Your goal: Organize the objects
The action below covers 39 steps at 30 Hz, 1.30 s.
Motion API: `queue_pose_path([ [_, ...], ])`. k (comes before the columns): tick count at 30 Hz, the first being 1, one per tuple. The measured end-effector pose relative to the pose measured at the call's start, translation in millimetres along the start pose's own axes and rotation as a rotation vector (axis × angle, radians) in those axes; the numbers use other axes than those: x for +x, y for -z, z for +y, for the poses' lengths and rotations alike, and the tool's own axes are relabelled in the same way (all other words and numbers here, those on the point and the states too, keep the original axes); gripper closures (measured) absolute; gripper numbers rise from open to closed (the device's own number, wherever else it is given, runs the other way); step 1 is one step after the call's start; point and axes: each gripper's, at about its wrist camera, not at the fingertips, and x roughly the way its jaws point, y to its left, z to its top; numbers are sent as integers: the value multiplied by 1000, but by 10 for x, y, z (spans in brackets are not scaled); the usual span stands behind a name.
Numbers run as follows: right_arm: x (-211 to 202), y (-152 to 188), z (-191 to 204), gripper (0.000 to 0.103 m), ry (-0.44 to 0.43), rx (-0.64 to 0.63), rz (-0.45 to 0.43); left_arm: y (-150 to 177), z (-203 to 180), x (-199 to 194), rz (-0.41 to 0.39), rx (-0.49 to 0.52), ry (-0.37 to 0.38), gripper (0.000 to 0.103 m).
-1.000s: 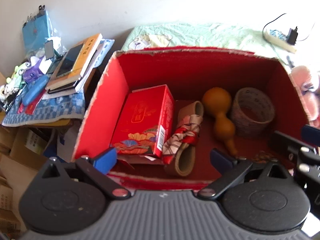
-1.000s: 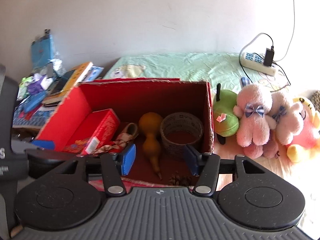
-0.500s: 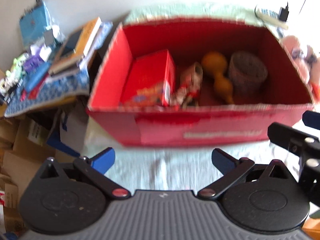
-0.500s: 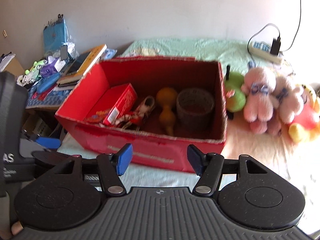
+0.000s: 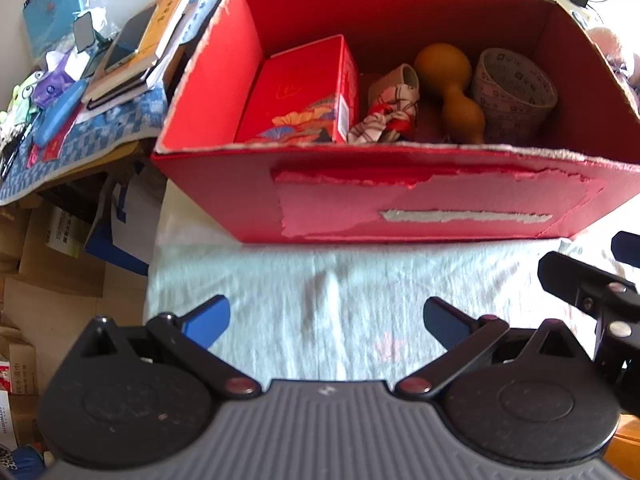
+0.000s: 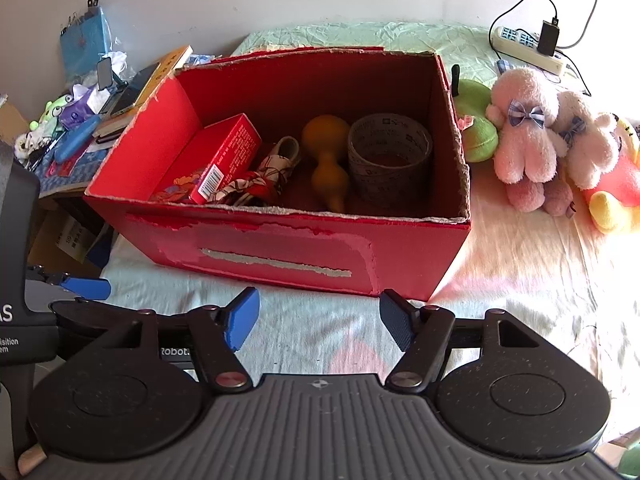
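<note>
A red cardboard box (image 5: 420, 200) (image 6: 280, 248) stands on the bed. It holds a red packet (image 5: 304, 92) (image 6: 224, 160), a patterned cloth slipper (image 5: 392, 108) (image 6: 272, 168), an orange gourd (image 5: 452, 88) (image 6: 326, 160) and a grey tape roll (image 5: 512, 92) (image 6: 388, 156). My left gripper (image 5: 326, 318) is open and empty, in front of the box over the sheet. My right gripper (image 6: 320, 322) is open and empty, also in front of the box. The right gripper's arm (image 5: 592, 292) shows at the right of the left wrist view.
Plush toys (image 6: 536, 136) and a green plush (image 6: 476, 124) lie right of the box. A power strip (image 6: 528, 46) lies at the back right. A cluttered side table with books (image 5: 140, 48) (image 6: 136, 92) stands left. Cardboard boxes (image 5: 48, 248) sit on the floor below.
Both grippers have drawn back out of and away from the red box, which now shows whole with its torn front wall. The things inside have not moved.
</note>
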Motion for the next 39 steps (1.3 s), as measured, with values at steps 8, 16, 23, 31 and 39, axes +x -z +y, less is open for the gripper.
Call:
queue_pose_path([
  [8,-54,-266,-42,30,-79,-1,83,-96,45,-224,-74,9,-4,0],
  [16,-412,-599,-15,30,-168,-25,16,-306,163,-656,-248,14,-19,1],
  [23,-431,-754,46,28,-14,0,-113,-701,135,-731,-326,10,-48,1],
  [31,-189,-779,-128,28,43,115,-89,-934,70,-595,-323,33,-49,1],
  [39,-164,-824,-132,28,91,51,-103,-931,-12,-494,-294,21,-42,1],
])
